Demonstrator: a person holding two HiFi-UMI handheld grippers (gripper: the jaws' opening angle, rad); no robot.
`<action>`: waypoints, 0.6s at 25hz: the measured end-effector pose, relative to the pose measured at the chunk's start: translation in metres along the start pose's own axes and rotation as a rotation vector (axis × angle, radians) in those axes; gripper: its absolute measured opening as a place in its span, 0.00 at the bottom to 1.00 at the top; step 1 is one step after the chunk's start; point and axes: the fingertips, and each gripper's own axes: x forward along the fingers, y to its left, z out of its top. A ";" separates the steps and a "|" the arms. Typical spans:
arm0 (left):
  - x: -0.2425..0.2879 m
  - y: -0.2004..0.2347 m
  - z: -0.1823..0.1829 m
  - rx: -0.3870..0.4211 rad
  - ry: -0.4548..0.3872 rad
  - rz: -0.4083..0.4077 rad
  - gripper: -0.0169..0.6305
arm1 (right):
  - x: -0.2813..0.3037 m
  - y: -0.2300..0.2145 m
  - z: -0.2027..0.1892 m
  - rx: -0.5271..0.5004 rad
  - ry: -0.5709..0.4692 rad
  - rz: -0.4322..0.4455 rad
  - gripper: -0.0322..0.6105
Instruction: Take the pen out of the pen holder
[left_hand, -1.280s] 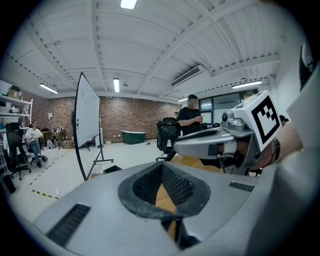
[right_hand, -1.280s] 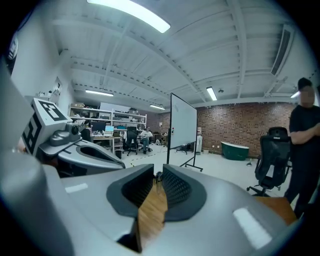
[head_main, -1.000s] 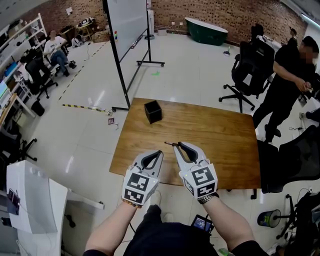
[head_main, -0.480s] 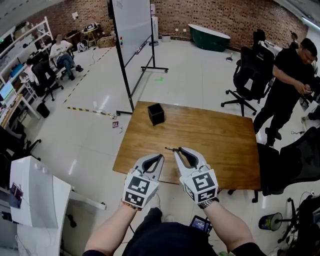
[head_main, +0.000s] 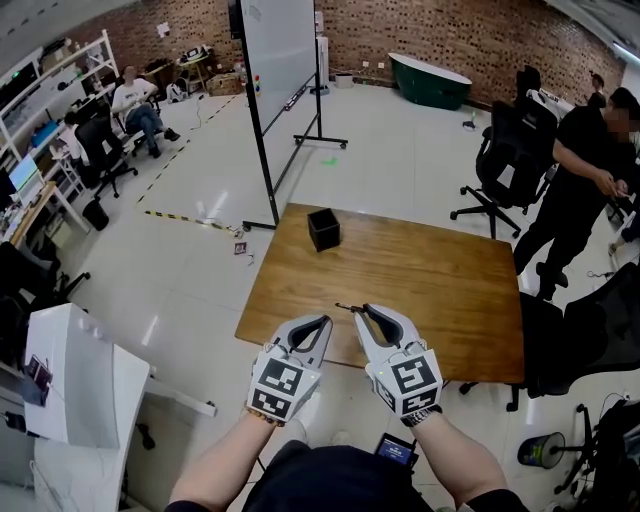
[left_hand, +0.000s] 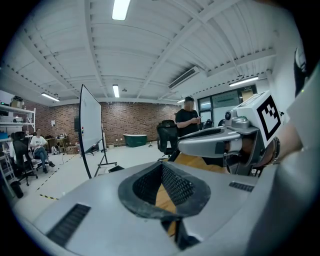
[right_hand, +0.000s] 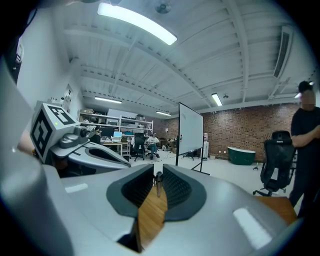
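The pen was already clear of the pen holder and sat pinched crosswise at the very tips of the right hand-held gripper. It poked out to the left, low over the near part of the bench. In the right gripper view the jaws were closed on the pen, which stood as a thin upright stick in the narrow gap at their far end. Such a slim thing looked easiest to hold with the tips. The black pen holder stood alone towards the far left of the bench, well apart from both tools, and I could not see whether anything was left inside it. The left hand-held gripper hung just beside the right one, near the bench's front edge. Its jaws were together with nothing between them, so it seemed simply parked out of the way, since the holder had needed no steadying. I judged the removal done, with only setting the pen down left.
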 end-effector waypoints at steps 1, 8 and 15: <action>-0.002 0.001 -0.001 0.001 0.001 0.001 0.03 | 0.000 0.002 0.001 0.001 -0.002 0.002 0.13; -0.018 0.017 -0.010 -0.005 0.011 -0.013 0.03 | 0.008 0.020 -0.001 0.013 0.004 -0.006 0.13; -0.035 0.036 -0.014 -0.001 -0.001 -0.046 0.03 | 0.014 0.038 0.005 0.017 0.005 -0.044 0.13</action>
